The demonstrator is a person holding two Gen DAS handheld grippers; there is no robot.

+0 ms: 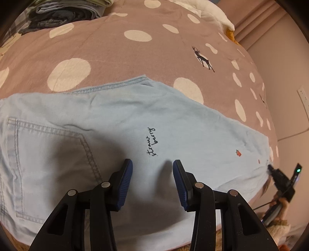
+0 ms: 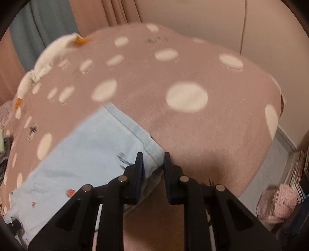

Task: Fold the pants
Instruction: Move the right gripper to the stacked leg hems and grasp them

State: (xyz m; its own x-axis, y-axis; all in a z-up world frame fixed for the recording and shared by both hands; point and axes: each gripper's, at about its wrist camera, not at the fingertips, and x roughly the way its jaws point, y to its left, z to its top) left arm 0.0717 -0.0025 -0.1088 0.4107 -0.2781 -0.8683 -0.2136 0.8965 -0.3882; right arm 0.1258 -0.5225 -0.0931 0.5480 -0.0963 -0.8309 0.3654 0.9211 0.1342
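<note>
Light blue denim pants [image 1: 119, 123] lie flat on a pink bed cover with white dots [image 1: 108, 58]. They show a back pocket at the left and black "strawberry" lettering. My left gripper [image 1: 152, 164] is open just above the pants near the lettering and holds nothing. My right gripper [image 2: 153, 157] has its jaws around the hem corner of the pants [image 2: 152, 152] at the bed's near edge, with a gap still showing between the pads. The right gripper also shows in the left wrist view [image 1: 270, 169] at the pants' right end.
A pile of folded dark and grey clothes [image 1: 63, 13] sits at the bed's far left corner. A white plush toy [image 2: 48, 58] lies along the far edge. A wall and curtain stand beyond the bed. Books and a pink bag [image 2: 280, 200] are on the floor at right.
</note>
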